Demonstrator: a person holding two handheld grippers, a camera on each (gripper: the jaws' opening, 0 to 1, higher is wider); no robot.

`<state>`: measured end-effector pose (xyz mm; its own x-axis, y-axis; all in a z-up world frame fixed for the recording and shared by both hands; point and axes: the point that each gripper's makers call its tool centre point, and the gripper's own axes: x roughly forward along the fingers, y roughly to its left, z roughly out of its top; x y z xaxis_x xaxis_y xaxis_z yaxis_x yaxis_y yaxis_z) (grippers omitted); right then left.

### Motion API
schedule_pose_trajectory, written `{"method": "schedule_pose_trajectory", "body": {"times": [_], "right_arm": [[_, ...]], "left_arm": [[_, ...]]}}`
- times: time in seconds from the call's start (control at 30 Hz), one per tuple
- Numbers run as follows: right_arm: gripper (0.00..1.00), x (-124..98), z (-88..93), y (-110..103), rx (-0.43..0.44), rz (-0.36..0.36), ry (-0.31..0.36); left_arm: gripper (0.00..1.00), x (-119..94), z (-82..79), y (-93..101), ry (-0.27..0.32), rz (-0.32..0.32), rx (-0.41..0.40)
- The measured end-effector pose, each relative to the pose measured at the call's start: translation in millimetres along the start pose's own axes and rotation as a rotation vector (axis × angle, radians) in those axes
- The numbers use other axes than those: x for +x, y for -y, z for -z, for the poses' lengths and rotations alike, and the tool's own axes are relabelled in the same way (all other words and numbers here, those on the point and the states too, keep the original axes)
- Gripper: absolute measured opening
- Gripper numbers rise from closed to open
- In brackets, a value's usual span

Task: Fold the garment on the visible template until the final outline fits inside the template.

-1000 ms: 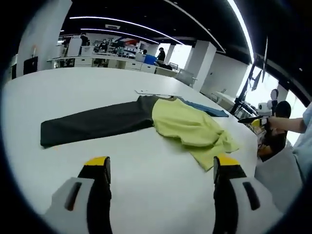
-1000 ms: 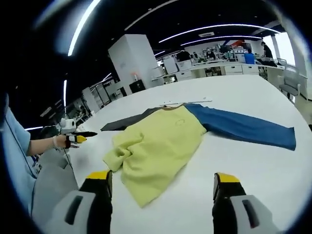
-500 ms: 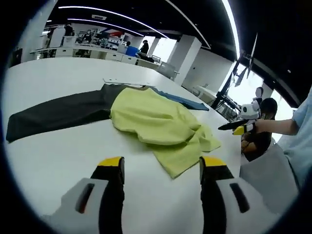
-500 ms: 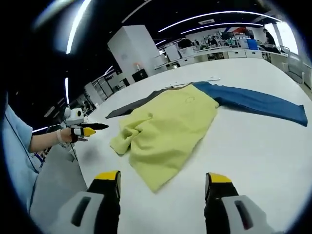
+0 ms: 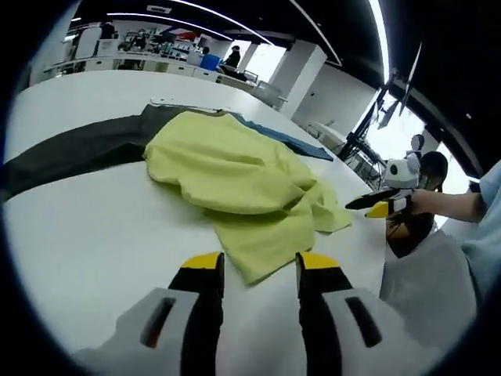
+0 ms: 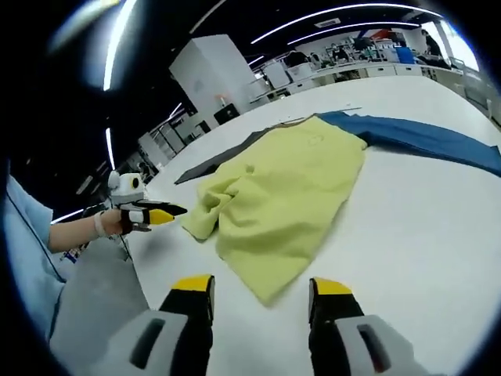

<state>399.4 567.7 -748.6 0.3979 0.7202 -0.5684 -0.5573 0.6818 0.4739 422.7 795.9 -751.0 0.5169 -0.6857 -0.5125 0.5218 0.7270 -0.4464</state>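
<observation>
Hem of yellow garment (image 5: 235,176) lies just ahead of both part-spread hand-held grippers (image 5: 254,270) (image 6: 258,290).

Pretty bright overall, lit by long curved white LED ceiling strips (image 5: 219,16). Windows blow out to white glare. Soft shadows only. Heavy fisheye bending at the edges, slight blur there.

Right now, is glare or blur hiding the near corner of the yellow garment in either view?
Left gripper view: the yellow garment is evenly lit and sharp on the white table, its near corner just ahead of the left gripper; fisheye bends the table edge. Right gripper view: bright window glare at top right, but the corner before the right gripper is clear.
</observation>
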Motion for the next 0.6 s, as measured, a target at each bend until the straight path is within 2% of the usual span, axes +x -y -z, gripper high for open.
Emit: {"method": "schedule_pose_trajectory", "body": {"times": [0.13,0.27,0.33,0.6], "right_arm": [[0.42,2.3,0.7,1.2,0.008,-0.004,-0.006],[0.32,3.1,4.7,-2.6,0.044,-0.030,-0.022],[0.31,3.7,6.9,-1.7,0.035,-0.024,-0.029],[0.21,7.3,6.8,0.6,0.074,-0.023,-0.011]], "left_arm": [[0.28,1.8,5.6,-4.2,-0.015,-0.014,-0.012],[0.22,0.4,9.3,-5.5,-0.011,-0.017,-0.065],[0.20,0.4,10.0,-6.3,-0.003,-0.018,-0.078],[0.12,3.5,13.3,-11.5,0.004,-0.023,-0.154]]}}
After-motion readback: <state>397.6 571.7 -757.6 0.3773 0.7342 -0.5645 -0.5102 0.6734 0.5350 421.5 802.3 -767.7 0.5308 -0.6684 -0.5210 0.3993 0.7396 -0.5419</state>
